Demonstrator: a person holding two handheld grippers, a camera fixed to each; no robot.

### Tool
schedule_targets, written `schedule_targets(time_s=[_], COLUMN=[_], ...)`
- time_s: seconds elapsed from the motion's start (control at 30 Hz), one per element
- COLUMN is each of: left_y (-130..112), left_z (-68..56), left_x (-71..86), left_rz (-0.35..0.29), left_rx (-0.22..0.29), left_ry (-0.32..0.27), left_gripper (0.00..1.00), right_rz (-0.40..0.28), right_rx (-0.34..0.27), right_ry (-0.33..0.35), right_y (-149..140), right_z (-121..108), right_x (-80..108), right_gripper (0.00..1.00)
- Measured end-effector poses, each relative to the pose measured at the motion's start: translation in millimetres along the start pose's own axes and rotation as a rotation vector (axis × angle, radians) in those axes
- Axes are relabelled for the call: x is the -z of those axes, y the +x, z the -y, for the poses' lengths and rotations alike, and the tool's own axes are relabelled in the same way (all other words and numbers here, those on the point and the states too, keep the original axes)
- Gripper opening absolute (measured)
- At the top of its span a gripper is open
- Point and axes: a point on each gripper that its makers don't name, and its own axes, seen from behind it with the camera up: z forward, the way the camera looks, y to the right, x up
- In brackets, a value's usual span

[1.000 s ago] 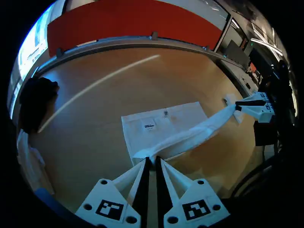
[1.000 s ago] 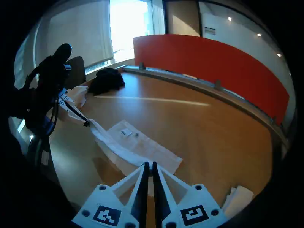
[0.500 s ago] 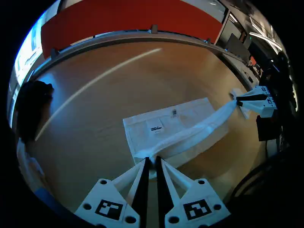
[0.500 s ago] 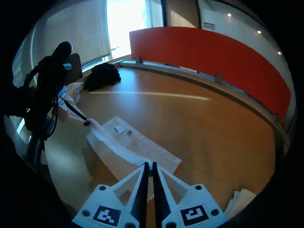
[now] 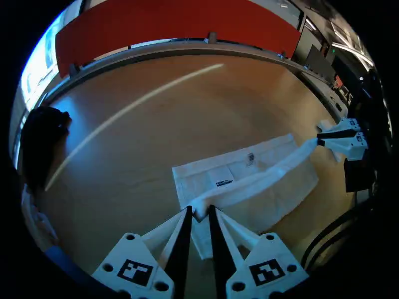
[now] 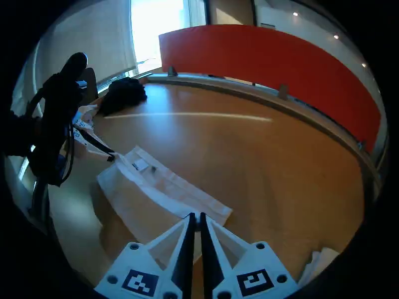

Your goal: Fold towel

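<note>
Two corners of the white towel (image 5: 259, 179) are pinched, one in each pair of tongs, and the edge between them runs as a taut, rolled band across the cloth. Over the last second that band has sunk and travelled over the lower layer. A second ago it hung clear, with bare wood showing beneath it; now it sits close over the part lying on the desk (image 5: 149, 129), and more cloth spreads flat on its near side. I read that as the fold being laid down — the carried edge is almost resting, and letting go looks like the step that follows.

The lower layer lies flat and fairly square, thin and limp, with two small tags (image 5: 222, 182) facing up near the band.

The left tongs (image 5: 199, 213) are clamped on a bunched corner, cloth trailing down between the fingers. The right tongs (image 6: 195, 218) are closed narrow on the opposite corner — seen from the left gripper view, they grip it at the towel's far end.

A dark bundle (image 5: 42, 134) sits at the desk's edge, well apart, and a red divider (image 6: 279, 65) backs the desk.
</note>
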Motion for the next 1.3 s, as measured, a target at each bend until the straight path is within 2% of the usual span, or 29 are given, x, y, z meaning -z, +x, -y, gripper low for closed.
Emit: schedule_targets(time_s=[0.07,0.2,0.27,0.33,0.47,0.53,0.67,0.97,1.3], left_y=[2.0,6.3,7.6,8.5,10.6,11.5,11.5,4.8,-11.3], left_z=[2.6,10.8,14.9,17.5,22.1,24.1,25.9,24.2,22.9], left_x=[-2.3,-4.5,-5.0,-4.4,-0.3,2.6,6.1,11.3,25.0], left_rz=[-0.006,-0.016,-0.017,-0.019,-0.034,-0.040,-0.048,-0.049,-0.057], left_rx=[0.002,-0.005,-0.009,-0.013,-0.017,-0.016,-0.008,0.004,0.027], left_ry=[0.010,0.041,0.055,0.061,0.073,0.076,0.076,0.076,0.095], left_gripper=[0.29,0.41,0.51,0.66,0.86,0.92,0.92,0.93,0.93], right_rz=[-0.001,0.001,0.000,-0.004,-0.014,-0.019,-0.022,-0.029,-0.030], right_rx=[-0.002,-0.005,-0.008,-0.011,-0.007,-0.004,-0.007,-0.009,-0.007], right_ry=[-0.010,-0.042,-0.056,-0.070,-0.091,-0.096,-0.101,-0.096,-0.085], right_y=[-0.4,-0.1,1.0,2.1,3.9,4.7,4.7,3.3,-5.1], right_z=[-2.4,-10.1,-14.0,-17.9,-24.3,-26.7,-29.4,-24.6,-10.3], right_x=[-2.7,-6.9,-8.2,-7.4,-3.2,-0.5,3.7,11.2,21.0], right_gripper=[0.09,0.19,0.27,0.38,0.58,0.68,0.85,0.86,0.86])
